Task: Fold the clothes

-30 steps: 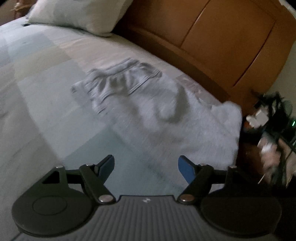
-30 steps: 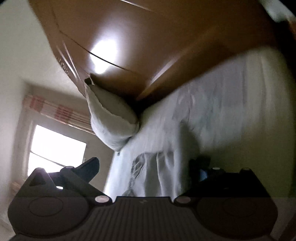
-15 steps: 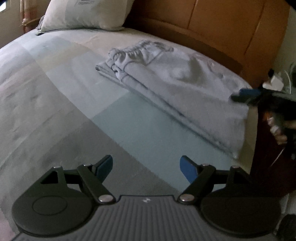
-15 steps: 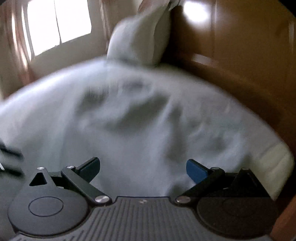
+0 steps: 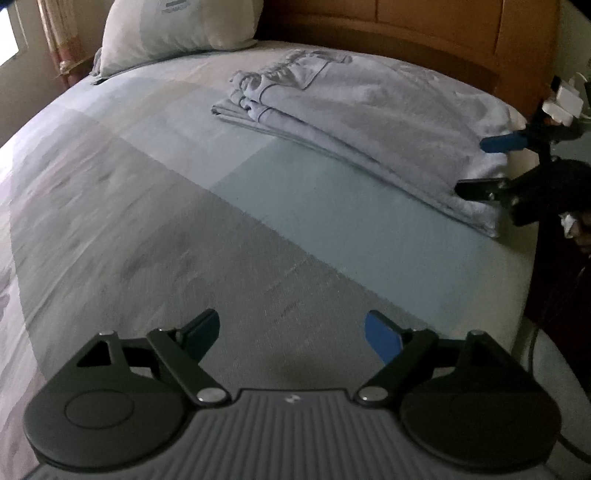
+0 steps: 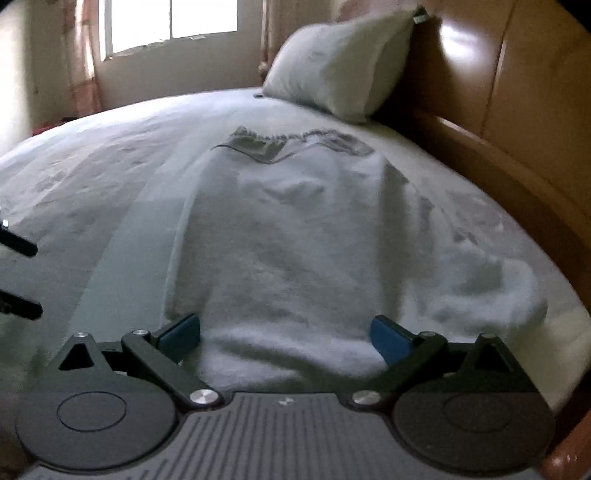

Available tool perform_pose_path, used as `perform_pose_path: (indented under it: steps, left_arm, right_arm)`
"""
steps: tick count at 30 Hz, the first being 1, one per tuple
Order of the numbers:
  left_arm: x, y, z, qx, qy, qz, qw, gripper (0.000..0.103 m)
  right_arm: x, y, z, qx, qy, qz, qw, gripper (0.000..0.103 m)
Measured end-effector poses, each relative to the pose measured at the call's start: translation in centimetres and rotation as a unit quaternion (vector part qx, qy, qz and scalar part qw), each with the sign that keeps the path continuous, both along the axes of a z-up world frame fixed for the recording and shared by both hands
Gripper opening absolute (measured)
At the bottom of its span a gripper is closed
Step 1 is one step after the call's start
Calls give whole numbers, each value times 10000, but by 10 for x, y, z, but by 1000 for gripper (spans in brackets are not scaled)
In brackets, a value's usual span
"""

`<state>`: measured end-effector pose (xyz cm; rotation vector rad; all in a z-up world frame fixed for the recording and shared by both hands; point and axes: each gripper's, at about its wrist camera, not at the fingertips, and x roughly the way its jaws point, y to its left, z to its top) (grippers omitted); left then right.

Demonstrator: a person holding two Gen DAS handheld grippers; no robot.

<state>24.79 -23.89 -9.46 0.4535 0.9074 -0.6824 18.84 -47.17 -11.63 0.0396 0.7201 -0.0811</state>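
Note:
A pair of light grey trousers lies folded lengthwise on the bed, waistband towards the pillow, leg ends at the bed's near right edge. My left gripper is open and empty, held over bare bedspread well short of the trousers. My right gripper is open, just above the leg ends of the trousers, its jaws spread to either side of the cloth. The right gripper also shows in the left wrist view, open at the leg ends.
A patchwork bedspread covers the bed. A white pillow leans on the wooden headboard. A window with curtains is at the far side. Cables and a white plug hang right of the bed.
The trousers now lie folded flat. The left gripper has drawn back from them over the bedspread. The right gripper has swung level and come to the leg ends, open.

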Motion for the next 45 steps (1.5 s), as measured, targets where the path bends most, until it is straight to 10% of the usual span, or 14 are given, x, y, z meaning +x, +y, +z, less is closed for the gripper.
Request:
perform_pose_path:
  steps: [8, 15, 22, 26, 33, 45]
  left_arm:
    - [-9, 12, 8, -290, -23, 283, 9992, 86]
    - [-9, 33, 16, -287, -159, 547, 9980, 87]
    - [-5, 61, 16, -337, -41, 867, 9957, 87]
    - [0, 72, 10, -290, 18, 1051, 9940, 87]
    - [7, 81, 8, -427, 1, 1150, 9924, 87]
    - [8, 82, 6, -512, 113, 1118, 9923, 87]
  right_arm:
    - [-10, 21, 7, -260, 201, 310, 9990, 101]
    - [53, 23, 53, -493, -480, 381, 9969, 101]
    - [157, 27, 16, -387, 236, 418, 9981, 103]
    - [167, 70, 1, -1310, 605, 1077, 9837, 102]
    - [170, 21, 68, -61, -79, 766, 9970, 101]
    - [267, 3, 20, -69, 988, 628, 9931, 103]
